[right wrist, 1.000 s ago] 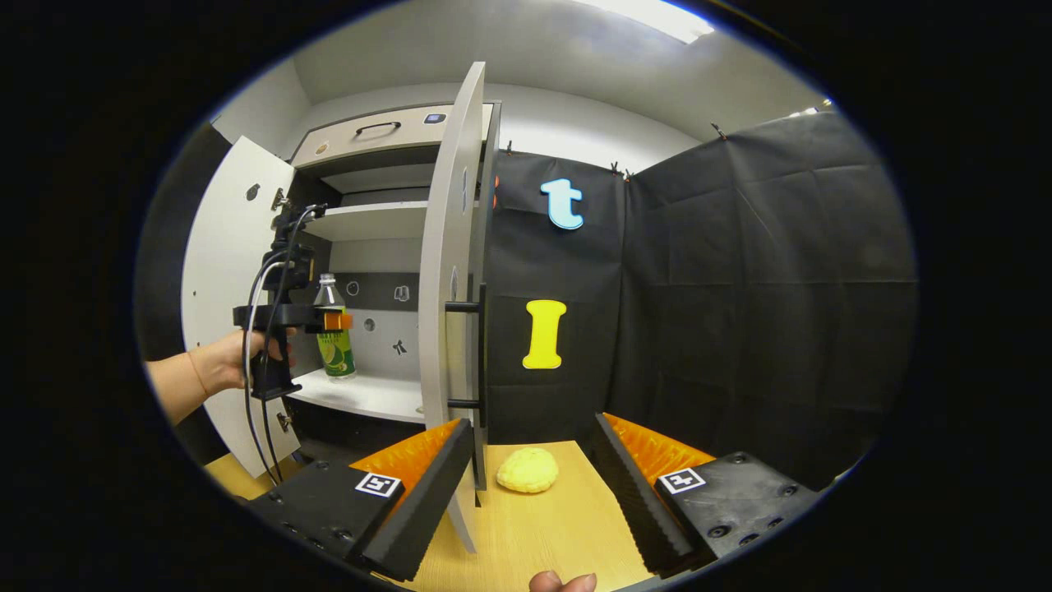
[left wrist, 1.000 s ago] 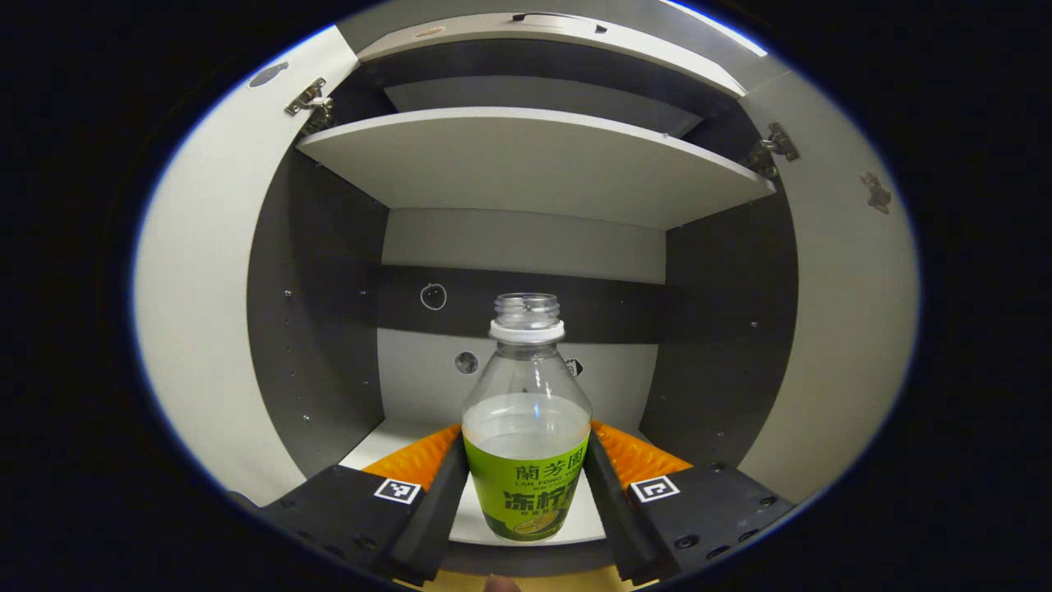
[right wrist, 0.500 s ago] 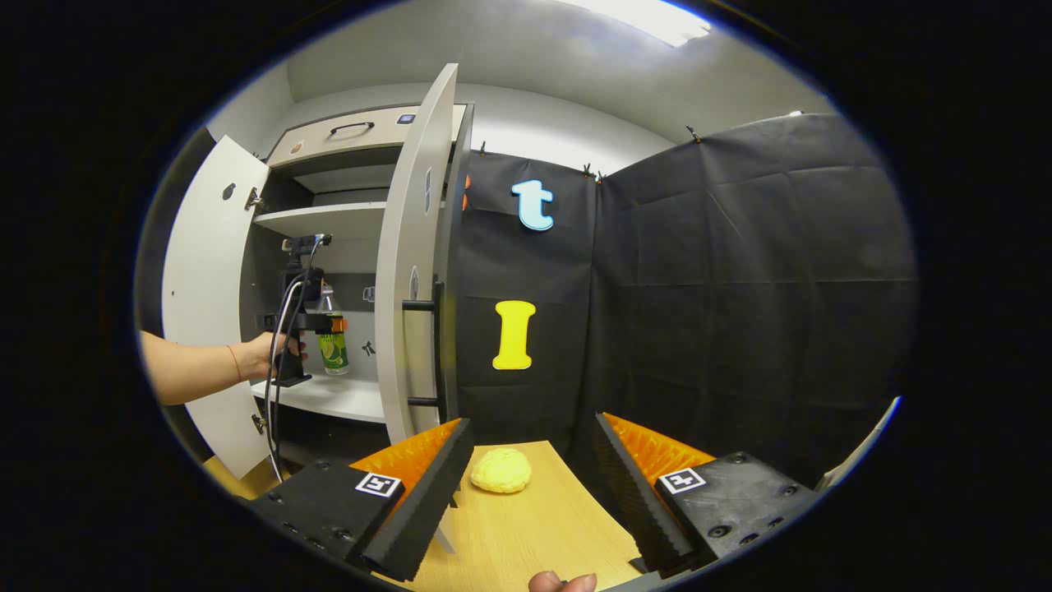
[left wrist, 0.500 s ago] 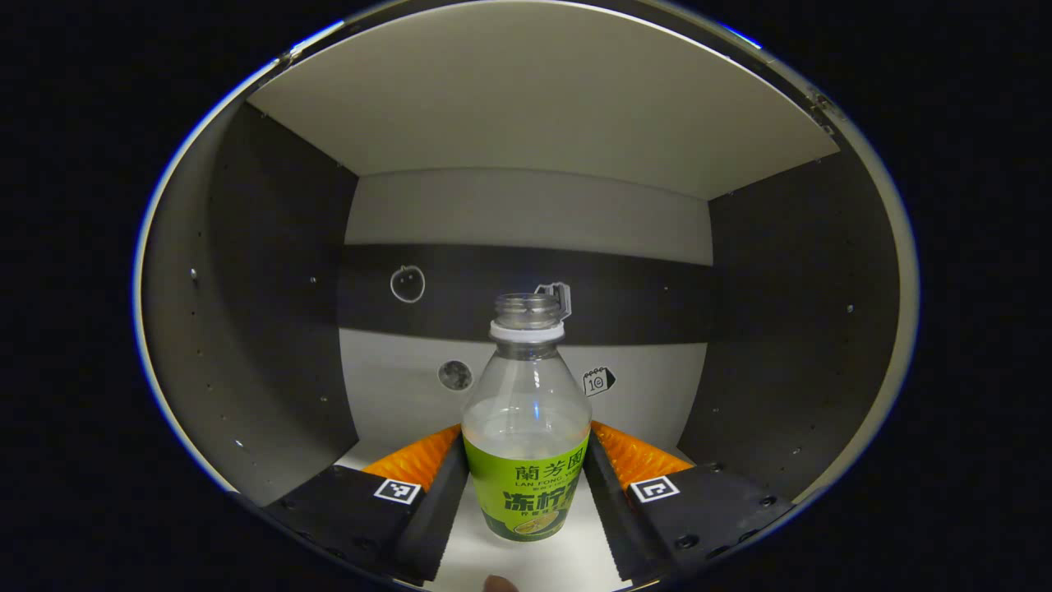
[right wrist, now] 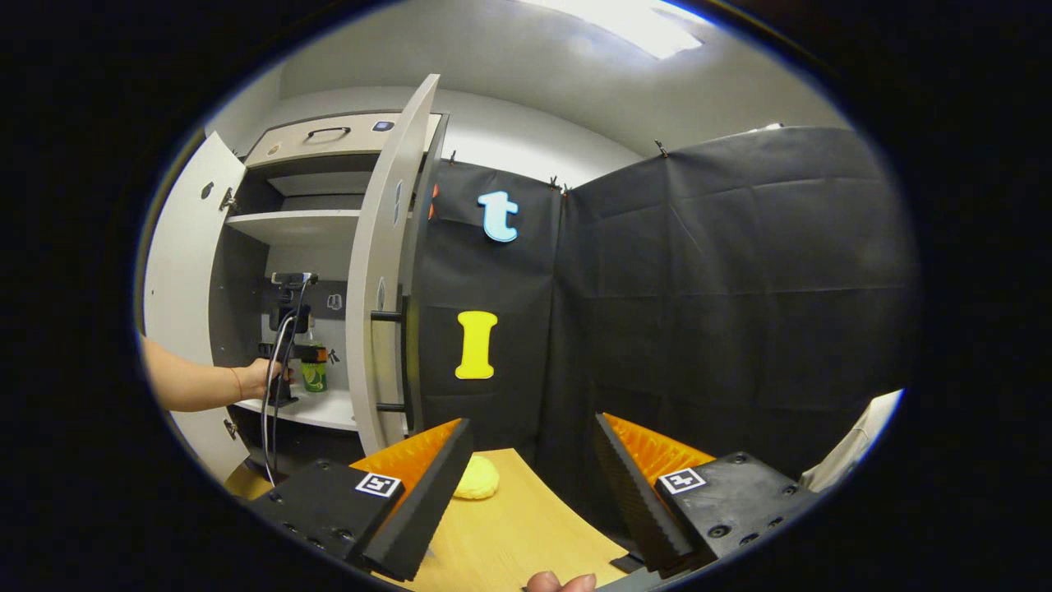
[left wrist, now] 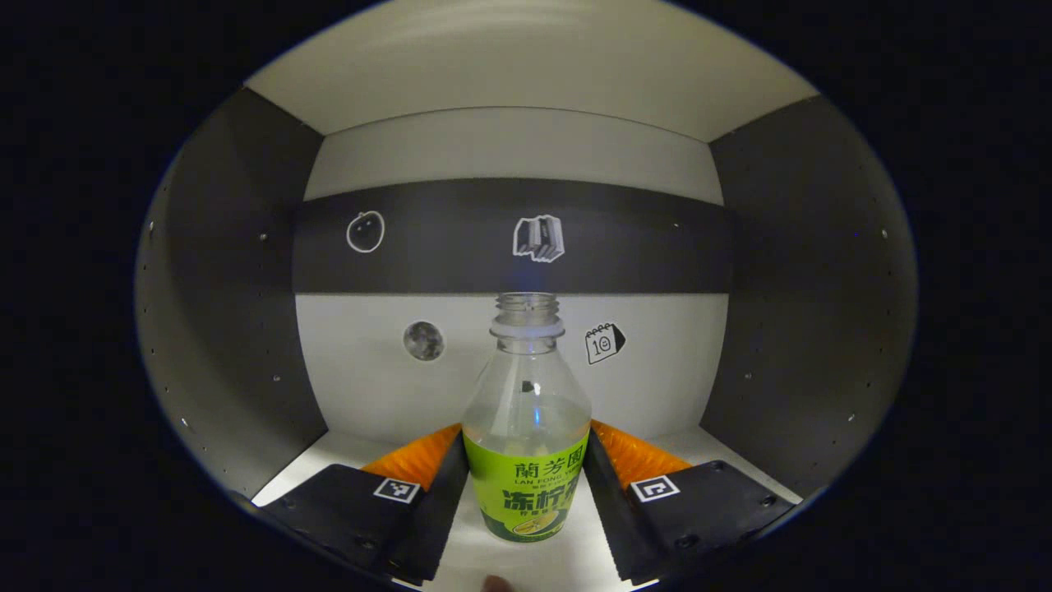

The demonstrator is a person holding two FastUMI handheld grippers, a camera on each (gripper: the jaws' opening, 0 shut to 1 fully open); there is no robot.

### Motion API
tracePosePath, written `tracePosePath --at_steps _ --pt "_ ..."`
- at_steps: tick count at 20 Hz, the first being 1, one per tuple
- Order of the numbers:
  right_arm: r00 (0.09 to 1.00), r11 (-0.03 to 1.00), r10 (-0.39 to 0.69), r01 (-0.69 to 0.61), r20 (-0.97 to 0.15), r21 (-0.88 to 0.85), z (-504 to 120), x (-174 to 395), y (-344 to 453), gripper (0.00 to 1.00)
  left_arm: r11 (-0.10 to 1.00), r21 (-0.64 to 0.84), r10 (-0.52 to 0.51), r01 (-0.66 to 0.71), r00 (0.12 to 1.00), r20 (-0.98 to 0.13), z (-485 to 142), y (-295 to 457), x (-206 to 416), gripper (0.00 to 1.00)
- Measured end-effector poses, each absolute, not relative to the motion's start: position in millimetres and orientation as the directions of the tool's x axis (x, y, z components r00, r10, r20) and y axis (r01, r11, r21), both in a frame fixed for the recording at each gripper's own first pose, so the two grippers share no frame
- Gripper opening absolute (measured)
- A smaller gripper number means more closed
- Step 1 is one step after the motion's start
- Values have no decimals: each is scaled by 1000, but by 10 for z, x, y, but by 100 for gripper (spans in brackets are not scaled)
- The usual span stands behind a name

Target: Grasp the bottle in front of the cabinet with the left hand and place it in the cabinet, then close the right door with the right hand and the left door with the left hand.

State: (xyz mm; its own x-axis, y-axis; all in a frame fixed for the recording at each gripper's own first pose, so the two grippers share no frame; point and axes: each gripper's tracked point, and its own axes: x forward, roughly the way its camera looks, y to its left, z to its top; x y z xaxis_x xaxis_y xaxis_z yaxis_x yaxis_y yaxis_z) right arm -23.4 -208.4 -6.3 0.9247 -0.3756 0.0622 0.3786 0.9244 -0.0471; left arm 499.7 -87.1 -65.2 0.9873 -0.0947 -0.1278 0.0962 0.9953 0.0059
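A clear bottle (left wrist: 526, 427) with a green label and no cap stands upright between the fingers of my left gripper (left wrist: 526, 485), which is shut on its labelled body. Its base looks to be on or just above the white bottom shelf (left wrist: 699, 448) deep inside the cabinet. In the right gripper view the same bottle (right wrist: 313, 376) shows small inside the cabinet, with the left gripper (right wrist: 316, 355) and a person's hand (right wrist: 261, 380) holding it. My right gripper (right wrist: 530, 481) is open over the wooden table (right wrist: 526, 534), to the right of the open right door (right wrist: 374, 304). The left door (right wrist: 177, 271) is swung wide.
A yellow bun-like object (right wrist: 475, 479) lies on the table behind my right gripper's left finger. The right door carries a dark bar handle (right wrist: 393, 362). An upper shelf (right wrist: 292, 224) spans the cabinet. Small pictures mark the cabinet's back wall (left wrist: 509, 362).
My left gripper has carried the bottle deeper into the lower compartment and lower toward the shelf. My right gripper has drifted right and back, so the cabinet looks smaller and further left.
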Motion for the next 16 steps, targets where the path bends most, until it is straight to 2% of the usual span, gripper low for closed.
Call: tracePosePath --at_steps 7,9,11,14,16 --pt "904 904 -422 425 70 -36 -32 -337 -2186 98 996 12 -84 87 987 -139 -763 -941 4954 82" --pt "905 905 -419 423 70 -42 -34 -338 -2185 98 996 19 -80 83 987 -142 -788 -928 4897 90" --pt "909 910 -411 414 64 -37 -46 -337 -2181 98 995 25 -92 96 987 -135 -791 -952 4868 95" --pt "921 922 -386 388 47 -20 -68 -291 -2150 98 994 27 -100 104 987 -130 -818 -983 4614 95" --pt "944 945 -326 326 47 -5 -53 -228 -2052 98 996 40 -70 74 991 -112 -813 -925 4429 95"
